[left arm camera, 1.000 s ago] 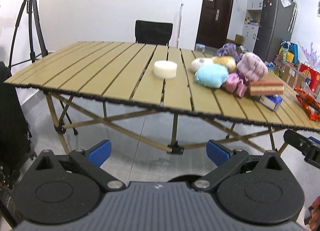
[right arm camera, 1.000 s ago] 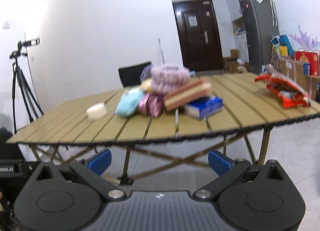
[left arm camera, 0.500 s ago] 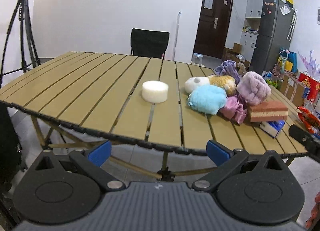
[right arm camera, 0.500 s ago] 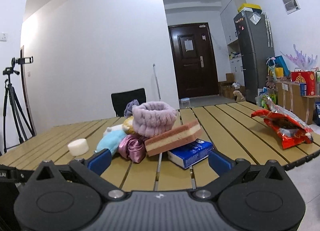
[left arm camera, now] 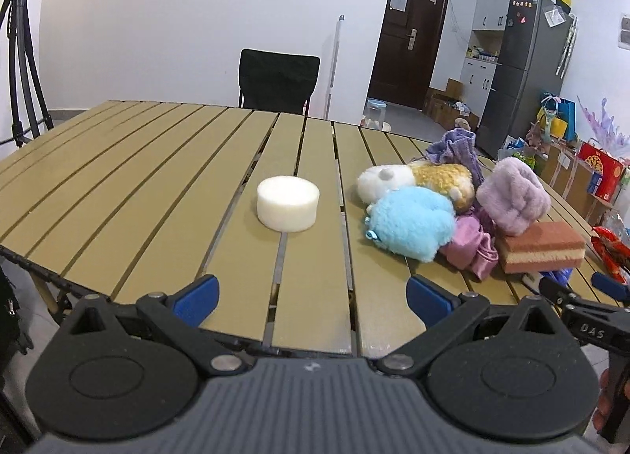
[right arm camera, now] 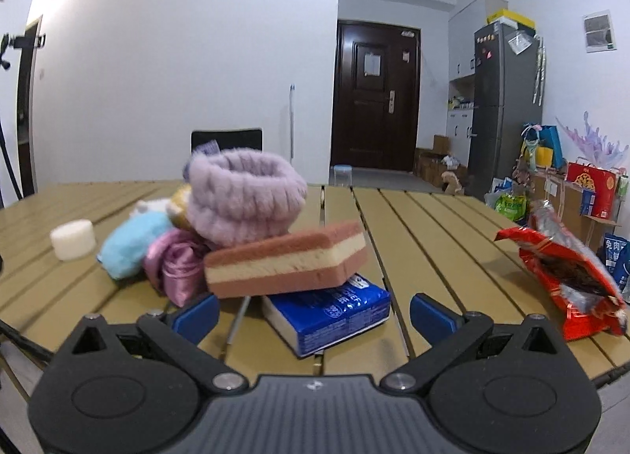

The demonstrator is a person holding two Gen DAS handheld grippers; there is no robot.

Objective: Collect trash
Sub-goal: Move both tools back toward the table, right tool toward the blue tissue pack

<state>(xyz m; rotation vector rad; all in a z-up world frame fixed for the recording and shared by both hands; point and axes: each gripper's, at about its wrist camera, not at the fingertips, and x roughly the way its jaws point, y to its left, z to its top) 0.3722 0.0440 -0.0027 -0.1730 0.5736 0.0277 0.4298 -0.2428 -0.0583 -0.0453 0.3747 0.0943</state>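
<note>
In your left wrist view, your left tongs (left arm camera: 311, 296) are wide open and hold nothing. They sit over the near edge of the bench (left arm camera: 138, 178). A white round block (left arm camera: 288, 208) stands ahead on the slats. To its right is a soft pile: a blue fluffy toy (left arm camera: 409, 222), a white and yellow toy (left arm camera: 417, 180), a fuzzy purple band (left arm camera: 512, 196) and a pink sponge (left arm camera: 541, 247). The red snack bag (left arm camera: 610, 251) peeks in at the far right edge.

In your right wrist view, your right tongs (right arm camera: 314, 312) are also wide open and empty. Just ahead, the sponge (right arm camera: 285, 263) rests on a blue tissue pack (right arm camera: 330, 312). The red snack bag (right arm camera: 567, 273), torn open, lies on the bench to the right, apart from the pile.
</note>
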